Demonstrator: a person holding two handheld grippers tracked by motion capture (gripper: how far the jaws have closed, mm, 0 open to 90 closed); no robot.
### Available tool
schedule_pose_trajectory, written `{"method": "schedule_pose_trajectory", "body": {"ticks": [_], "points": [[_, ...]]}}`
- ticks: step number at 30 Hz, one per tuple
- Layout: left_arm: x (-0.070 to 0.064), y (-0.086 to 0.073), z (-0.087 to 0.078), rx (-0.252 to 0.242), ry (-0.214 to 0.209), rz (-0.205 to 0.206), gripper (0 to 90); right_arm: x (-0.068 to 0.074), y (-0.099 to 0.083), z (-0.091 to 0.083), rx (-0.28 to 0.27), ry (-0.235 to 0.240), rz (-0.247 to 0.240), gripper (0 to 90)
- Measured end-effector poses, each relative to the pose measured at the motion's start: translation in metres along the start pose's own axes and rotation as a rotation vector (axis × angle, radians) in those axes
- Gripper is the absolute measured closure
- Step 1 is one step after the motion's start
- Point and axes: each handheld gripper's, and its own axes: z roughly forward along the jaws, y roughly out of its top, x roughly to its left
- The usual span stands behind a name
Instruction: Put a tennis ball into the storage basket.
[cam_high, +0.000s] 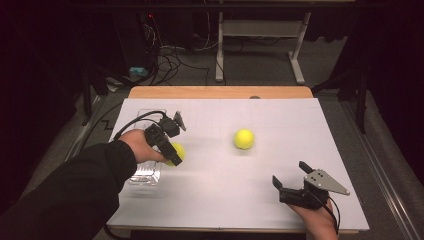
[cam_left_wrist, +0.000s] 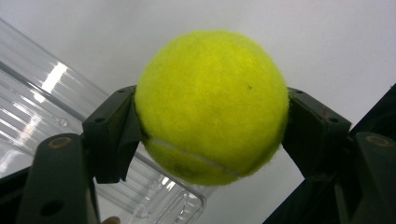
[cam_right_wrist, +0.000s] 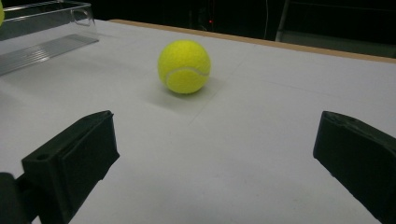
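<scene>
Left gripper (cam_high: 172, 150) clenched on a yellow tennis ball (cam_left_wrist: 211, 106) just beside the clear plastic tray (cam_high: 145, 175) at the bench's (cam_high: 225, 190) left side, second tennis ball (cam_high: 243, 139) resting mid-bench, right gripper (cam_high: 290, 175) released, jaws wide, facing that ball from well apart
</scene>
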Motion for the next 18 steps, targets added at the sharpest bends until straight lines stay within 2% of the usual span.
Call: {"method": "schedule_pose_trajectory", "body": {"ticks": [6,13,18], "points": [[0.005,0.001,-0.005,-0.009,0.007,-0.018,27.2,0.0,0.0,0.0,0.0,-0.002,0.0,0.0],[0.017,-0.002,-0.013,-0.02,0.029,-0.053,27.2,0.0,0.0,0.0,-0.004,-0.002,0.0,0.0],[0.026,-0.004,-0.015,-0.009,0.038,-0.069,27.2,0.0,0.0,0.0,-0.002,-0.002,0.0,0.0]]}}
